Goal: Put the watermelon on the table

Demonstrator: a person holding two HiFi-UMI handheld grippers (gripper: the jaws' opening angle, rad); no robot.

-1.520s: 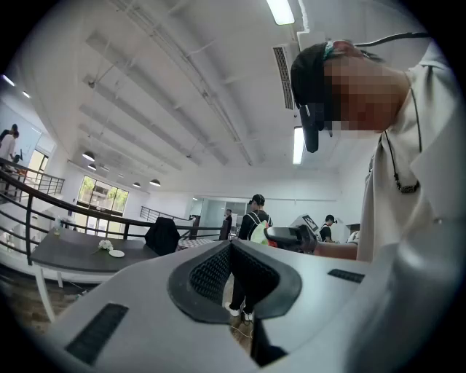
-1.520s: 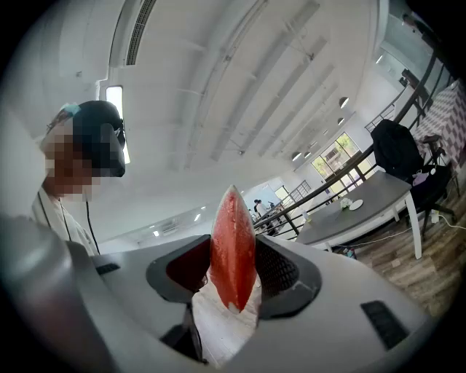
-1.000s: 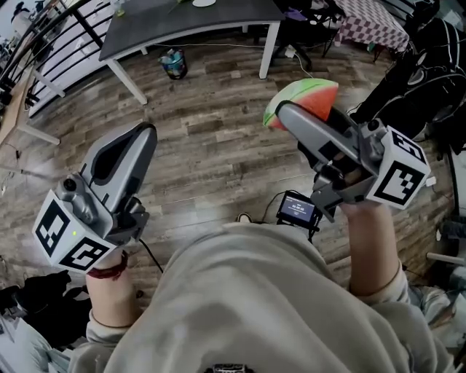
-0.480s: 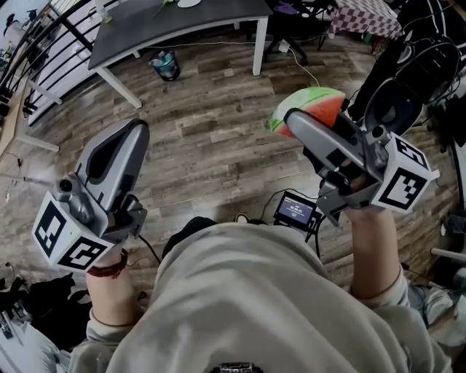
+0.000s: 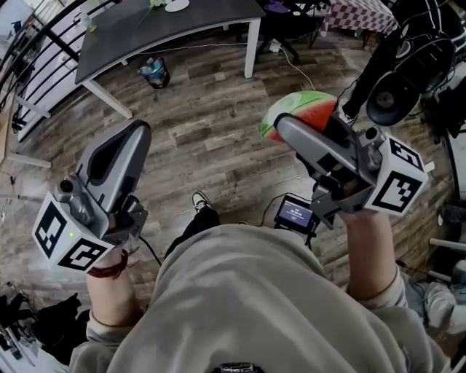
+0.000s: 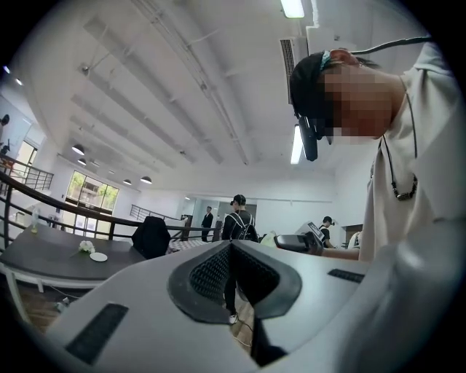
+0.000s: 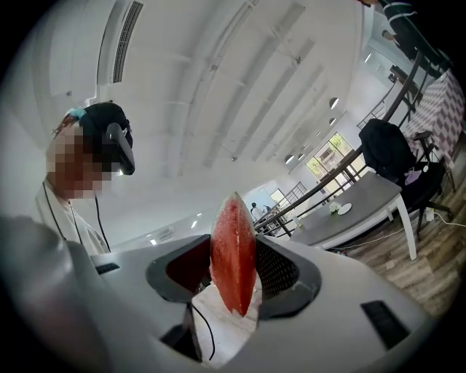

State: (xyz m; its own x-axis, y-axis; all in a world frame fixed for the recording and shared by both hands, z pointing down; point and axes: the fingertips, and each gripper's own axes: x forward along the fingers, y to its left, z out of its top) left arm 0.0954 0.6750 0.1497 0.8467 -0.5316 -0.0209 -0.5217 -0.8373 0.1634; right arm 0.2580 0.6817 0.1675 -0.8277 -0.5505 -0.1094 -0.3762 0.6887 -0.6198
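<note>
Closest to the body, the right hand-held gripper (image 5: 285, 125) clamps a wedge of watermelon with red flesh and a green rind (image 5: 304, 108). Its pads press on the wedge's two flat red faces. The wedge is carried in the air above the wooden plank floor (image 5: 211, 138), well apart from where it belongs. The left hand-held gripper (image 5: 132, 137) has its jaws pressed together with nothing between them.

The grip looks like the weak point. The faces seem smooth and taper to an edge, so a jolt while walking could let the slice slide out and drop to the planks.

Farther out, a white cable (image 5: 298, 69) trails across the floor. A small round bin (image 5: 153, 71) stands by the white legs of the dark grey desk (image 5: 211, 18). Either could catch a foot on the approach.

On the desk's far part sit a white plate (image 7: 344, 209) and a small posy (image 7: 334, 206), which a careless set-down might knock.

As for writing, a small lit screen (image 5: 295, 213) at the person's waist shows pale characters too small to read. The cubes carry only black-and-white square markers, and no brand can be read anywhere.
</note>
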